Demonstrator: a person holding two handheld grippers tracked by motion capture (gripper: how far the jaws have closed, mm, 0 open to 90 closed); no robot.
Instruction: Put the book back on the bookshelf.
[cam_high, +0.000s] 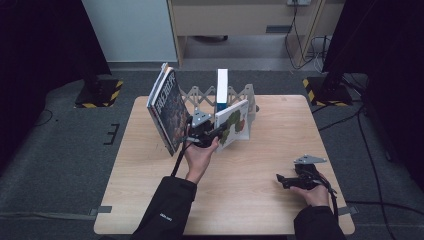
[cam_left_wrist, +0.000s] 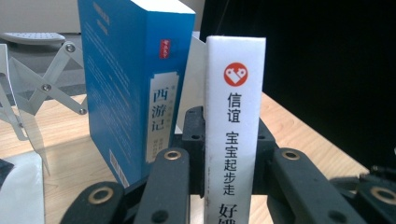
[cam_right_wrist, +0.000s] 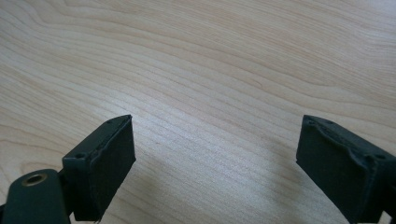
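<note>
A white book (cam_high: 234, 122) with green leaves on its cover stands tilted at the middle of the table, and my left gripper (cam_high: 219, 132) is shut on its spine. In the left gripper view the white spine (cam_left_wrist: 233, 140) with a red badge rises between the black jaws. Just behind it a blue book (cam_left_wrist: 126, 84) stands upright in a grey folding rack (cam_left_wrist: 42, 88). In the high view that blue book (cam_high: 222, 90) stands at the rack's (cam_high: 200, 95) middle. My right gripper (cam_high: 280, 178) rests low near the table's right front, open, with nothing between its fingers (cam_right_wrist: 105, 163).
Two dark-covered books (cam_high: 167, 107) lean at the rack's left end, close to my left hand. The wooden table (cam_high: 260, 165) stretches between the two grippers. Black stands with striped bases sit on the floor at both far corners.
</note>
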